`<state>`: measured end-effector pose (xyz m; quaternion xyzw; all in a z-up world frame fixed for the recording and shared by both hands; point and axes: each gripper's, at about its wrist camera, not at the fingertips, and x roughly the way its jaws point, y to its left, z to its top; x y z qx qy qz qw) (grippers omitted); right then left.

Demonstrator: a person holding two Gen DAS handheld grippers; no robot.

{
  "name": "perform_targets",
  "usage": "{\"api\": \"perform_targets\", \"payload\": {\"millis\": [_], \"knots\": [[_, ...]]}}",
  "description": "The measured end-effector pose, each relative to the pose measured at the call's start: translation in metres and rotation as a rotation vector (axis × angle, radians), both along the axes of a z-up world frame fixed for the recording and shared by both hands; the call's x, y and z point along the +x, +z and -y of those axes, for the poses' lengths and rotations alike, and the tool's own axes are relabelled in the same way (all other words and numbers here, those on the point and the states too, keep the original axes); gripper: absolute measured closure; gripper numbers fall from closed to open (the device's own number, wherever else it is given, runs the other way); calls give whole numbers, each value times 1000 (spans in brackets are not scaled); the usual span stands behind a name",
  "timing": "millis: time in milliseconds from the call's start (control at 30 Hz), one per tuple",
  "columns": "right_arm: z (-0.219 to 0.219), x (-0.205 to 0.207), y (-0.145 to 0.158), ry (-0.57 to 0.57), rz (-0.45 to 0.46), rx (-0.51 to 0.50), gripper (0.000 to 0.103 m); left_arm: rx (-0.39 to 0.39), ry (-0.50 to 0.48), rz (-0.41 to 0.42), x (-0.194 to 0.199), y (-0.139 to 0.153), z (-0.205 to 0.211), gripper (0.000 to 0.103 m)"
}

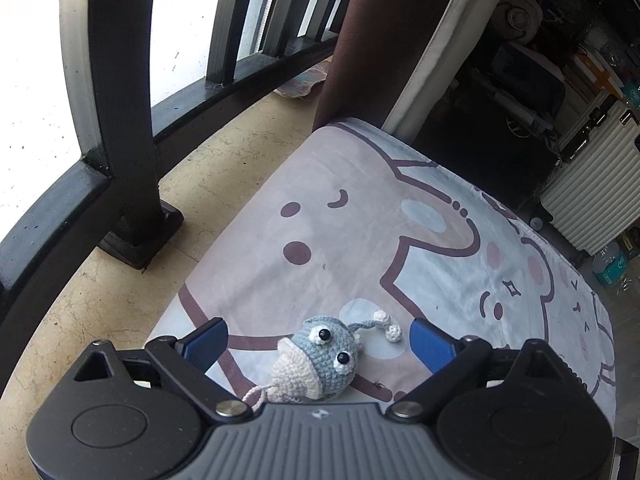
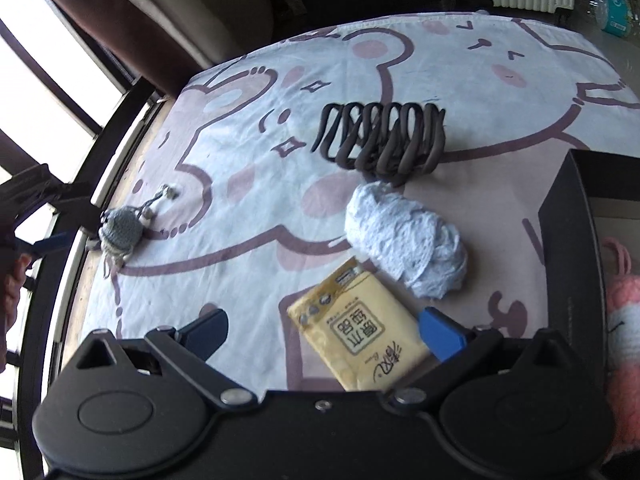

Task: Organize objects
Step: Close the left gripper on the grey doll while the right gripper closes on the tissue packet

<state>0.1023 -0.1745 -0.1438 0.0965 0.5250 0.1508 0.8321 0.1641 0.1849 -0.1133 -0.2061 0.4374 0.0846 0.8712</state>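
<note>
The crochet toy lies between the spread, non-contacting fingers of the left gripper; the right gripper, fingers spread, straddles the tissue pack.

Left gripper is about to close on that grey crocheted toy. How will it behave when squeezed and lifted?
The crocheted toy looks soft and stuffed, so it will probably squash between the open left gripper pads. Likely light. Its thin antennae and loose strings should dangle, perhaps snagging.

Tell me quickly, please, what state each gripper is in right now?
Left gripper: open, jaws either side of the grey crochet toy, not gripping it.
Right gripper: open, holding nothing, above the yellow tissue pack.
</note>
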Motion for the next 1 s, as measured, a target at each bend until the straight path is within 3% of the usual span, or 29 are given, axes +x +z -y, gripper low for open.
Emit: {"api": "perform_targets", "payload": {"millis": [133,333,400,533,667,800,1000], "knots": [[-10,-11,2,86,-27,10,0,62,-31,6,6,-7,11,8],[-15,-8,3,80,-6,-60,0,149,-81,-20,12,-20,21,8],[-18,-7,1,85,6,-92,0,132,-103,-43,14,-25,21,12],[-24,-5,-3,103,23,-132,0,0,-164,-78,17,-30,23,16],[-24,-3,-3,88,31,-130,8,40,-218,-92,19,-28,32,16],[-25,0,-4,71,27,-147,19,143,-243,-114,19,-31,42,25],[-31,-1,-7,97,18,-194,32,383,-331,-166,19,-41,62,41]]}}
